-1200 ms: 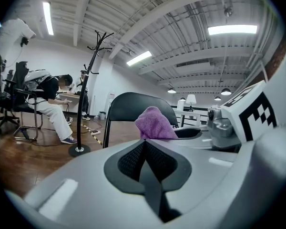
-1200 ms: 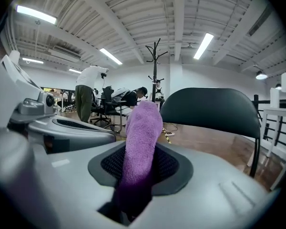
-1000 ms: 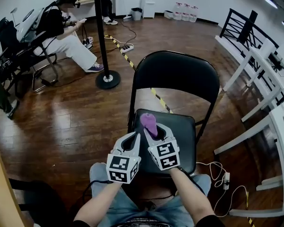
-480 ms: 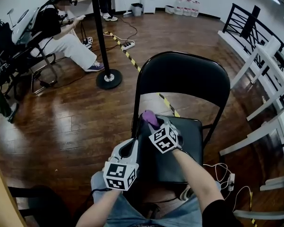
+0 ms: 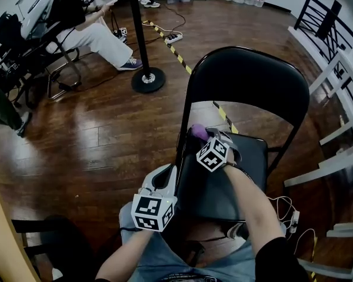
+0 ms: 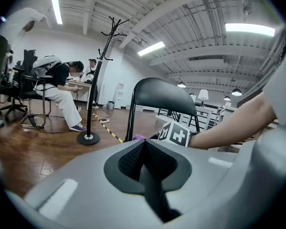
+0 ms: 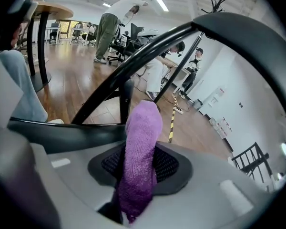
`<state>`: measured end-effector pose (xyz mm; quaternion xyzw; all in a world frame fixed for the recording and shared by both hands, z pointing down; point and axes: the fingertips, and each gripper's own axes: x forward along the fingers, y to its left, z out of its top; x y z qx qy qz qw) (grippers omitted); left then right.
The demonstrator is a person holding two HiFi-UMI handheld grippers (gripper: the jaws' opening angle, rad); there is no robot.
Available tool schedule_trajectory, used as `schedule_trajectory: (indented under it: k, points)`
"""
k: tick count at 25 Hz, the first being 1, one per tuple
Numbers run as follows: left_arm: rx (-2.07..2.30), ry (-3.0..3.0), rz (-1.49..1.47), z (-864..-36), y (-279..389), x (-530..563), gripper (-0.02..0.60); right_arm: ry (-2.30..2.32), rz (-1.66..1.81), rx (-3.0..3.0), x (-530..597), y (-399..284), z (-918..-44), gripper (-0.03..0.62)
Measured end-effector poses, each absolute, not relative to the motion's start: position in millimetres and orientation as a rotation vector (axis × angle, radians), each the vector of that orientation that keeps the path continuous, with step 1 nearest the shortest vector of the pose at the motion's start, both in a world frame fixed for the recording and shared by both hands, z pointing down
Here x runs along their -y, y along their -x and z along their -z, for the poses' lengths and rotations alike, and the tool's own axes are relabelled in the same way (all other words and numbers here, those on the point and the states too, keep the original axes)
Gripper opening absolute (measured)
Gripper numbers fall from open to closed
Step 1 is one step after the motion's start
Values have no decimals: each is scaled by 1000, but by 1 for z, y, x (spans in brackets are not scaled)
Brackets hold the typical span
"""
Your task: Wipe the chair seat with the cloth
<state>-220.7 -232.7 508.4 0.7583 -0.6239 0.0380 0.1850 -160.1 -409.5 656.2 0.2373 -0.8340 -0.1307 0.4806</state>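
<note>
Right gripper view: cloth [image 7: 142,142] between jaws

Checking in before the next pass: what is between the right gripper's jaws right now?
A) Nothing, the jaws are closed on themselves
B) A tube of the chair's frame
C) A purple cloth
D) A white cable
C: the right gripper view shows the purple cloth pinched between the jaws of the right gripper, and the head view places it near the back corner of the chair seat.
</note>
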Motion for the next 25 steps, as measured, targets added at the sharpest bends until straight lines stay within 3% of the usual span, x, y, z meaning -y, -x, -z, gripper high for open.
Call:
schedule_trajectory:
  k: [25]
  points:
    - [1834,-2185,-55,-479,177,166,5,-422,226,2217,165,138,-648,117]
